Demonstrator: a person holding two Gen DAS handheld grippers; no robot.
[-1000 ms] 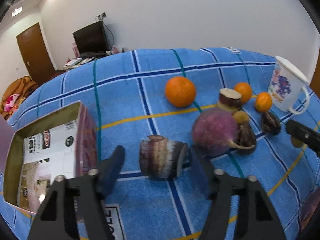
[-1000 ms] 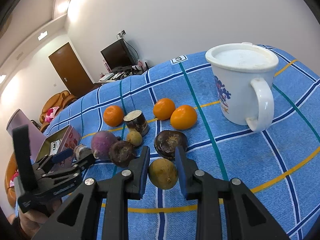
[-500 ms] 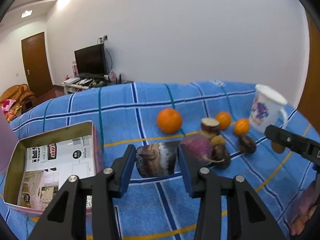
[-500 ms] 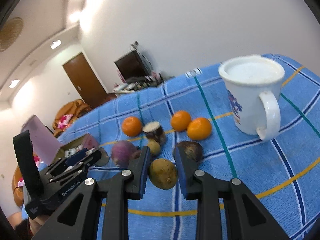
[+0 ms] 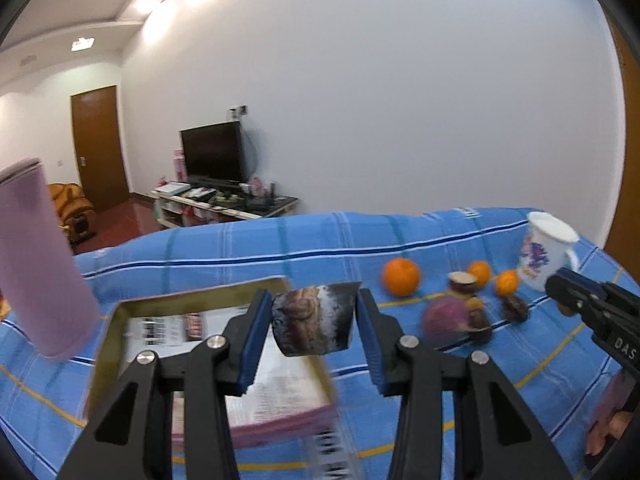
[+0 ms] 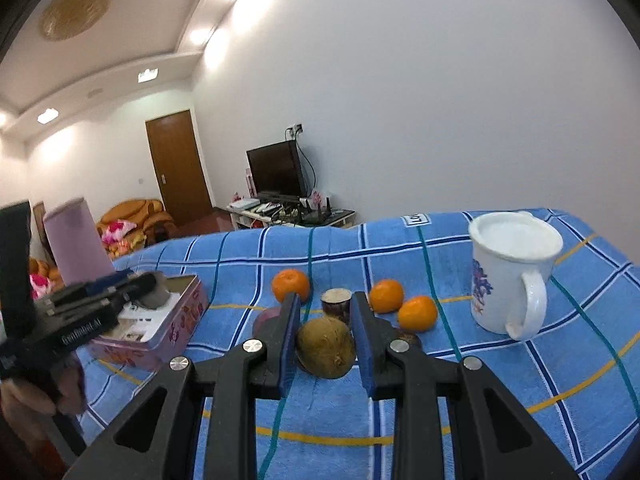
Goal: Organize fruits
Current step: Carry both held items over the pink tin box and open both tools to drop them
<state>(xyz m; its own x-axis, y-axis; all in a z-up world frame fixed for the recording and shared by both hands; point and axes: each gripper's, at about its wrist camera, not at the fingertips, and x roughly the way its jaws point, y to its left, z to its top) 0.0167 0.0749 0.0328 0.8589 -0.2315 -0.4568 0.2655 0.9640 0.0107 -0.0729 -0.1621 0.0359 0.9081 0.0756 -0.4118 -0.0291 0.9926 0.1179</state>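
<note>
Purple-brown cut chunk (image 5: 314, 322): clamped in left hand-held gripper (image 5: 312, 336), seemingly above tin (image 5: 120, 312) | right hand-held gripper (image 6: 326, 344): grips brown fruit (image 6: 326, 347)

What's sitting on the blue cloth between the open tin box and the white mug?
In the right wrist view, between the tin box and the mug lie three oranges, a cut purple piece and darker fruits.

Bright ceiling lights, motion blur, fisheye edges

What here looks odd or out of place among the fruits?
The white mug is no fruit, yet it stands on the blue cloth beside the oranges. It is upright, with nothing spilled. Nothing else stands out.
</note>
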